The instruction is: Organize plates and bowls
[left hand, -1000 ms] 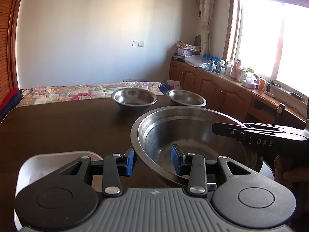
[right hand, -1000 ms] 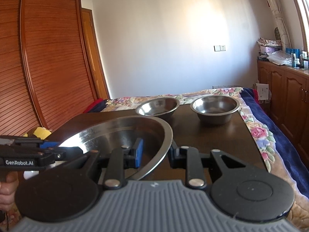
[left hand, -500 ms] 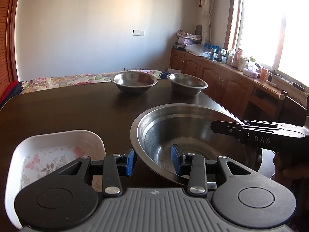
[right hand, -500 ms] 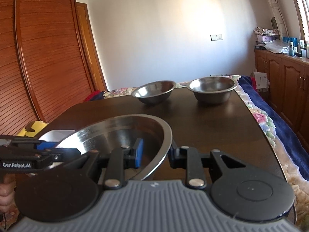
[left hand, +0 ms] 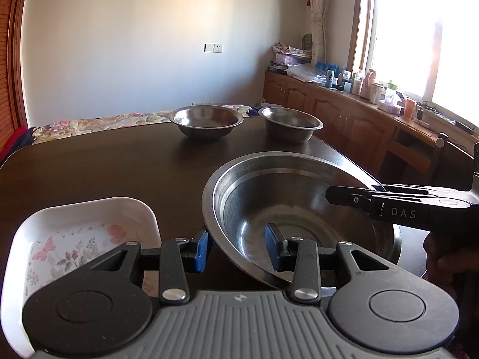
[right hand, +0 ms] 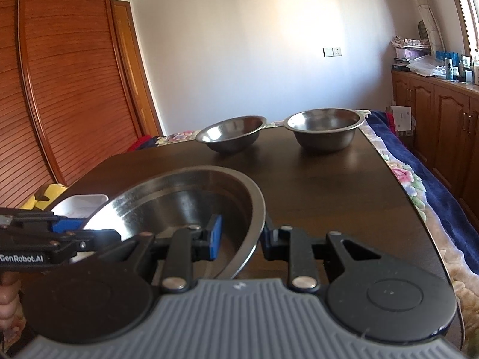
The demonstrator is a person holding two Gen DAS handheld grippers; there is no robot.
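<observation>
Lower now, big bowl (left hand: 302, 209) between 2 grippers

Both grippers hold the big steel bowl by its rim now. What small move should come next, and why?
Probably carry the large steel bowl forward, kept level, toward the two smaller steel bowls at the far edge of the table. The left gripper and right gripper clamp opposite sides of its rim, and the white floral dish sits close beside it, so going forward seems safest.

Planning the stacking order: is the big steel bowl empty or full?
Empty: the large steel bowl shows only bare metal inside, with both grippers at its rim.
</observation>
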